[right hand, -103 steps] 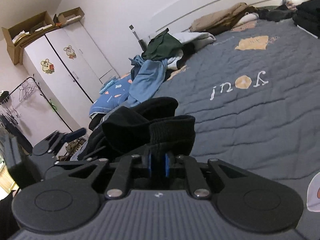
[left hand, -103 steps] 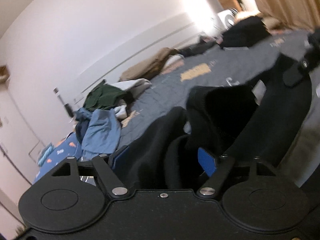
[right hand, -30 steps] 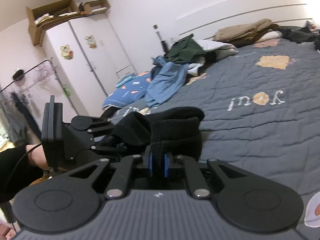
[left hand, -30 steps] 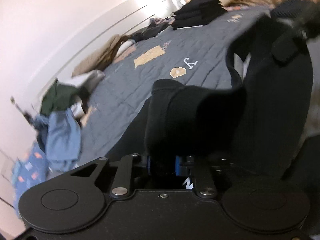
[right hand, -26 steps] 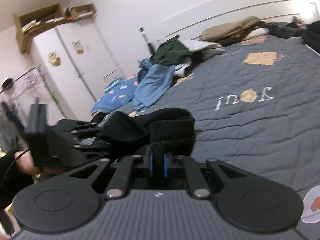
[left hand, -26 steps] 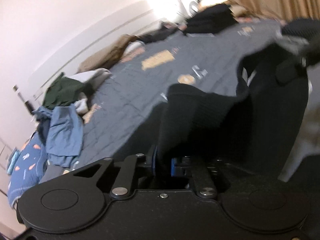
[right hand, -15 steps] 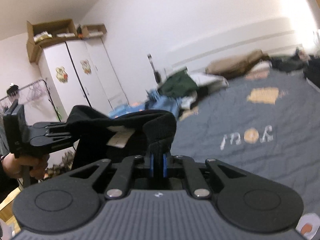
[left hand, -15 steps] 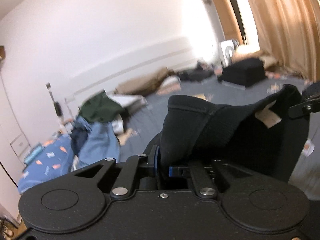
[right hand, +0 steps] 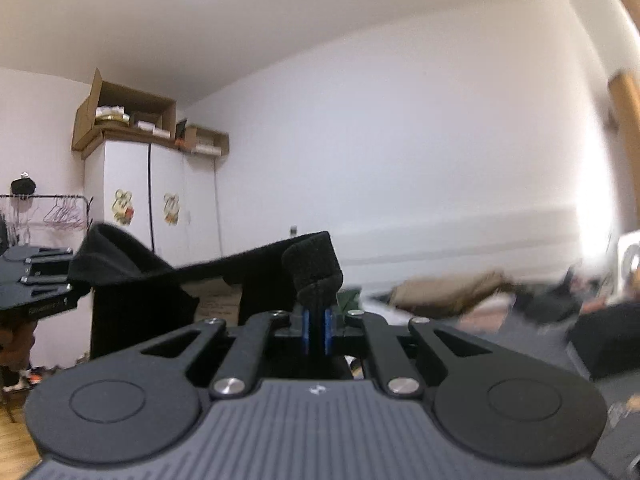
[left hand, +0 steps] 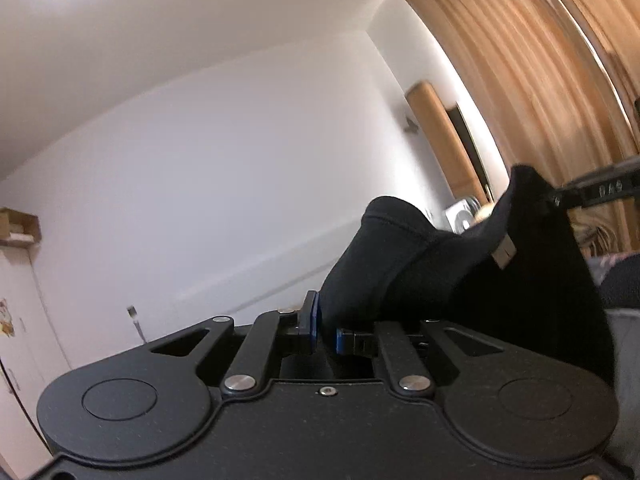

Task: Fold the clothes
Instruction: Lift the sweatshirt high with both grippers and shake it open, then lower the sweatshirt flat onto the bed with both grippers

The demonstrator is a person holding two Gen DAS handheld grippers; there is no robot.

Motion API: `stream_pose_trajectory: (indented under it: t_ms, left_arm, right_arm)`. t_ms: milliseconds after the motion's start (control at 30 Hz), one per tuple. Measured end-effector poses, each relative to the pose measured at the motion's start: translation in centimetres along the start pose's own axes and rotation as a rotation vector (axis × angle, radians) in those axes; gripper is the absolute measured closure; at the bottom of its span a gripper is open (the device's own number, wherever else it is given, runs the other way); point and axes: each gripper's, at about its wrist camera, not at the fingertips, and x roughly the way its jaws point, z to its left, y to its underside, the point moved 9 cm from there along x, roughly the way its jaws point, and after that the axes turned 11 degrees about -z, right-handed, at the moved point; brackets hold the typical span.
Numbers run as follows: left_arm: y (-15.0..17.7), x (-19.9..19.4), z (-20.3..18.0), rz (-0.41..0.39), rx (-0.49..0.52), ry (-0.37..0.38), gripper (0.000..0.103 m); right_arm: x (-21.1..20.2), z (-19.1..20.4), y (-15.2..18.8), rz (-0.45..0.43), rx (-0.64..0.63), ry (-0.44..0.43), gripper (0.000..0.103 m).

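Note:
A black knit garment (left hand: pixel 460 276) hangs in the air, stretched between both grippers. My left gripper (left hand: pixel 325 330) is shut on one end of its ribbed edge, blue pads pinching the cloth. My right gripper (right hand: pixel 316 330) is shut on the other end, where the black garment (right hand: pixel 224 268) bunches above the pads and runs left. In the right wrist view the left gripper (right hand: pixel 60 284) shows at the far left, holding the cloth. In the left wrist view the right gripper (left hand: pixel 560 196) enters from the right edge. A white label (left hand: pixel 505 254) hangs inside the garment.
The grey bed (right hand: pixel 520 340) lies low at the right with a tan garment (right hand: pixel 448 290) and dark clothes (right hand: pixel 608 336) on it. A white wardrobe (right hand: pixel 148 200) topped by cardboard boxes (right hand: pixel 120 116) stands left, beside a rack of hangers (right hand: pixel 56 210). Orange curtains (left hand: pixel 540 80) hang right.
Both grippers have risen well above the bed with the black garment, lifting it off the bedding and stretching it between them. The views now point level at the walls.

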Motion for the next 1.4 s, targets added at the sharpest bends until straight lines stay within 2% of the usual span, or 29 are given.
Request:
stream_pose_trajectory:
  t_ms: [233,400,533,667,833,967,1100,1200,1333,1400]
  left_arm:
    - [-6.6,-1.9,-0.7,-0.12,0.012,0.006,0.095]
    - [-11.1,-2.5,-0.7,-0.212,0.016,0.01,0.095]
    - [-12.3,-1.3,-0.8,-0.232,0.003,0.031,0.095]
    - [-10.6,0.6,-2.2,-0.211,-0.044,0.061,0.095]
    - [-5.2,5.8,-2.4,-0.121,-0.11,0.074,0.095]
    - [1.6,12.1,-2.5,-0.001,-0.172,0.071,0.095]
    - [10.2,18.4,-3.2,0.14,-0.233,0.08,0.095]
    - [18.3,22.4,-5.0,0.264,-0.252,0.103,0.095]
    - [29.3,25.1,-6.9,0.399,-0.298,0.123,0.095]
    - [33.5,25.8,-7.7,0.443,-0.344,0.12,0.095]
  right_arm:
    - [-1.8,1.4,-8.8,-0.095,-0.118,0.038,0.097]
    - [-3.6,2.3,-13.0,-0.158,-0.185,0.052,0.097]
    - [-3.1,2.3,-14.2,-0.168,-0.215,0.071,0.097]
    - [-0.9,1.4,-13.8,-0.136,-0.237,0.107,0.097]
    - [5.6,-1.6,-9.3,-0.044,-0.257,0.168,0.097]
    - [12.6,-4.3,-2.8,0.073,-0.261,0.205,0.097]
    - [18.8,-7.2,5.6,0.206,-0.254,0.231,0.097]
    - [21.8,-9.4,12.8,0.31,-0.236,0.241,0.097]
    - [23.8,-12.3,23.8,0.435,-0.206,0.261,0.096]
    - [23.6,-13.2,28.8,0.478,-0.185,0.277,0.095]
